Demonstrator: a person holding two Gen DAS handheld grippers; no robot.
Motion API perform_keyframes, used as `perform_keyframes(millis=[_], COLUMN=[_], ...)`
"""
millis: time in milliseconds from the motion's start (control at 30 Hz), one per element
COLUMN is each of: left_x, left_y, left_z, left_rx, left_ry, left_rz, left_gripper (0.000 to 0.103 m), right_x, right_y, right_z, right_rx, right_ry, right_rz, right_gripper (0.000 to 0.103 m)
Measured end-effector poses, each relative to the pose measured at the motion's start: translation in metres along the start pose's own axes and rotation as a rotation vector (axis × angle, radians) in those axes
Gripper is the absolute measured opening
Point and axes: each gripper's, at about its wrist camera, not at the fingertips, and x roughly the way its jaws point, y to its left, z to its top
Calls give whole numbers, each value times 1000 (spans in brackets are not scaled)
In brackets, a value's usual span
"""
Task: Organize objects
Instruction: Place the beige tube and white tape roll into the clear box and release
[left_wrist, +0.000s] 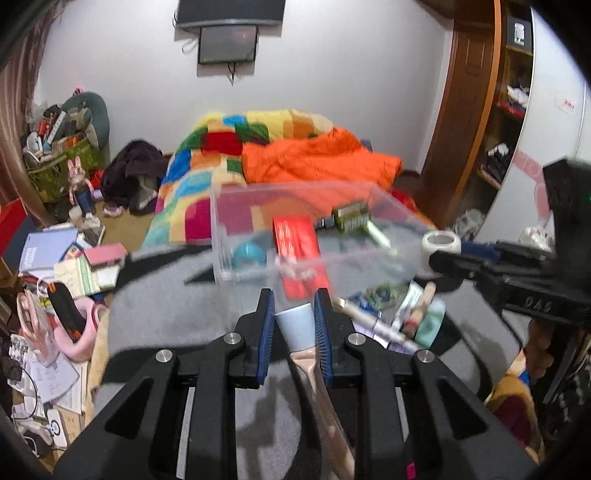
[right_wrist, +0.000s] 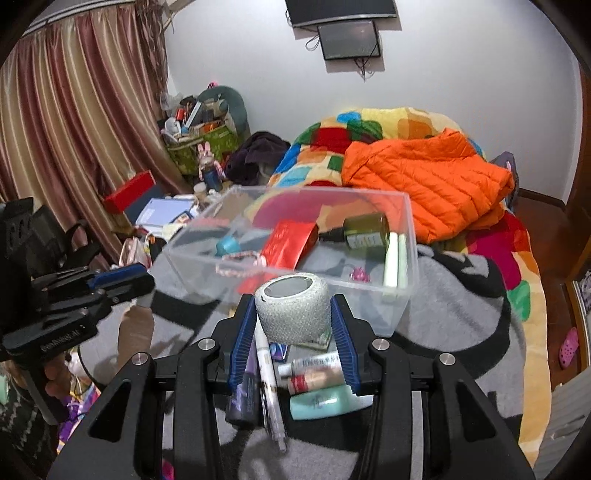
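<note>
My left gripper is shut on a tube with a pale blue cap and a pinkish body, lifted above the grey blanket. My right gripper is shut on a white bandage tape roll; in the left wrist view that roll hangs at the right. A clear plastic box stands just ahead of both grippers. It holds a red packet, a green bottle, a pale green tube and a teal item. Loose tubes and pens lie under the right gripper.
A patchwork quilt and an orange jacket lie behind the box. Books and papers crowd the floor on the left. A full green basket stands by the curtain, and a wooden wardrobe is at the right.
</note>
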Motion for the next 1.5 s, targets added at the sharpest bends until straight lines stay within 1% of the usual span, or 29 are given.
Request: perform_keyframes(millis=[167, 367, 500, 700, 867, 967, 1033, 1100, 1200, 1300, 1333, 1400, 1500], left_x=[-18, -34, -43, -44, -37, -23, -10, 4, 21, 32, 37, 47, 65], left_y=[0, -2, -7, -12, -10, -9, -10, -14, -22, -22, -20, -15, -5], left_z=[23, 45, 63, 85, 103, 112, 115, 118, 120, 120, 119, 115, 104], left_rx=[4, -5, 12, 18, -5, -25, -29, -22, -7, -16, -20, -30, -40], left_ry=[-73, -132, -171, -188, -205, -201, -185, -173, -180, -177, -166, -139, -75], left_rz=[2, -28, -29, -38, -28, -24, -21, -14, 6, -5, -5, -2, 3], left_gripper=[21, 21, 21, 21, 21, 21, 21, 21, 21, 21, 22, 19, 19], right_x=[-7, -13, -14, -10, -4, 6, 16, 31, 48, 59, 63, 69, 77], right_y=[-1, -2, -4, -10, -12, -14, -15, -17, -22, -28, -30, -32, -34], right_z=[14, 29, 36, 46, 52, 53, 53, 51, 46, 41, 40, 37, 35], right_rx=[9, 11, 19, 31, 38, 38, 34, 32, 32, 34, 37, 37, 39], right_ry=[-44, -83, -100, -107, -106, -90, -69, -32, 13, 44, 53, 72, 95], right_rz=[-4, -8, -16, -26, -30, -36, -46, -57, -73, -74, -74, -73, -65], right_gripper=[38, 38, 38, 38, 38, 38, 38, 38, 38, 38, 38, 38, 38])
